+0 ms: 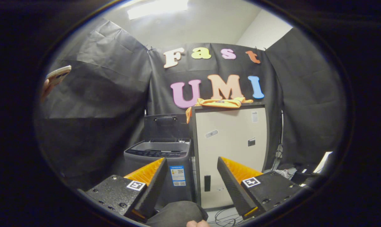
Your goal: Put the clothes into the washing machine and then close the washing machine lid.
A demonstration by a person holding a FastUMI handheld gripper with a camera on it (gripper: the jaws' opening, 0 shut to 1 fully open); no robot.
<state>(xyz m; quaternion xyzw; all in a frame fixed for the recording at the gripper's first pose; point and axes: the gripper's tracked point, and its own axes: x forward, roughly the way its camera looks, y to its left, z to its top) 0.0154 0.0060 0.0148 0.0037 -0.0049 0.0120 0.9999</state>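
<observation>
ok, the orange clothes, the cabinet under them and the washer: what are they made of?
Orange clothes: soft fabric, judging by the limp folds over the cabinet's edge. Cabinet: smooth pale panels in a dark frame, possibly laminate or painted metal. Washing machine: grey body, likely plastic, lid up. Gripper open, well short of everything.

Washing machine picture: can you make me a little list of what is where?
washing machine: grey, lid standing open
clothes: orange, lying on top of the cabinet
cabinet: pale, right beside the machine
gripper: fingers open, holding nothing, far short of machine and cabinet
task: not started
</observation>
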